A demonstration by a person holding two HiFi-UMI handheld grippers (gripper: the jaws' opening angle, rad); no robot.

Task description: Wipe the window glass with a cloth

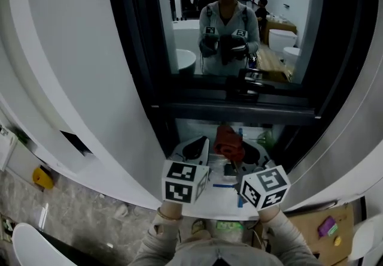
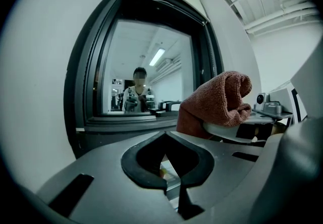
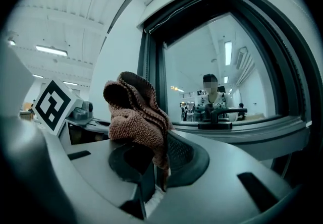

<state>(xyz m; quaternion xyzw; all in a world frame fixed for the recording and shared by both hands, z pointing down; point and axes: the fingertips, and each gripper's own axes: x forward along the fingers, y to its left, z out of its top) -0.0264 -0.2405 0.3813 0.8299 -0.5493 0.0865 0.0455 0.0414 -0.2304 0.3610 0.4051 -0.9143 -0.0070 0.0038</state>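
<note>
The window glass (image 1: 239,19) fills the upper middle of the head view in a dark frame and mirrors the person holding the grippers. It also shows in the left gripper view as the glass (image 2: 146,76) and in the right gripper view as the glass (image 3: 222,76). A reddish-brown cloth (image 1: 229,142) stands bunched below the sill, with my right gripper (image 1: 239,154) shut on it. The cloth (image 3: 136,112) rises from the jaws of the right gripper (image 3: 156,162). My left gripper (image 1: 194,150) is just left of it, and the cloth (image 2: 217,99) is to its right. The left gripper (image 2: 164,140) is shut and holds nothing.
A dark sill (image 1: 239,109) juts out below the glass. Under the grippers is a white surface with a blue pen (image 1: 224,186) and small items. A white wall (image 1: 72,49) flanks the window on the left. On the floor lie a yellow object (image 1: 42,178) and a cardboard box (image 1: 323,229).
</note>
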